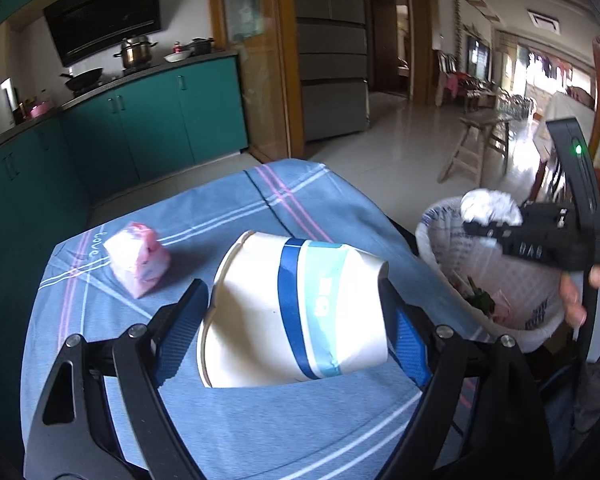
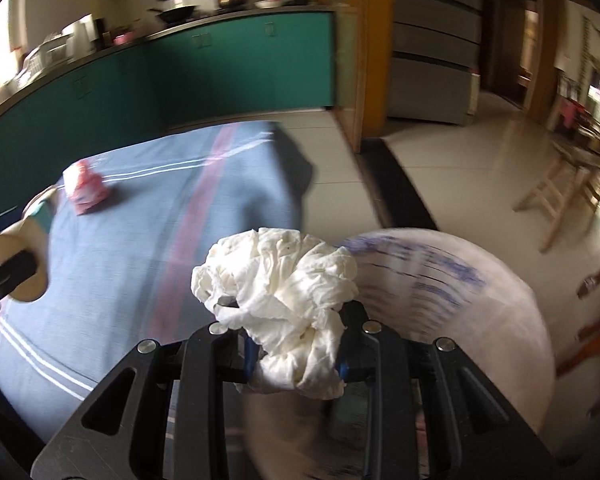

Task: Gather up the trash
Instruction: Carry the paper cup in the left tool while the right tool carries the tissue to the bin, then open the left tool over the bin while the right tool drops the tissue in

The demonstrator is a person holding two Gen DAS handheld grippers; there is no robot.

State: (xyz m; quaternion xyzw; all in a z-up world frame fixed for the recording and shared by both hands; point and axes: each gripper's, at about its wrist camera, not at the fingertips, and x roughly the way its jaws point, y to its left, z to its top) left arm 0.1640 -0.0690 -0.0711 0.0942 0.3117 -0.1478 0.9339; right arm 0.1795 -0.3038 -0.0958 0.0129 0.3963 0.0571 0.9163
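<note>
Paper cup (image 1: 296,312) pinched in left tongs (image 1: 296,300); right tongs (image 2: 296,344) pinch crumpled tissue (image 2: 280,296) (bin nearby).

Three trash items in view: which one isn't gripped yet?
The pink packet, lying loose on the blue cloth. The paper cup and crumpled tissue each sit in a hand-held gripper.

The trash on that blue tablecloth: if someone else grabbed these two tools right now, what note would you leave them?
Left tool: clamped on the paper cup, carried on its side above the blue tablecloth.
Right tool: shut on a crumpled white tissue, held over the bag-lined bin beside the table.
Done: both pieces picked up; some scraps already lie in the bin.
Left: drop tissue, then cup, into the bin. The pink packet remains on the cloth.
</note>
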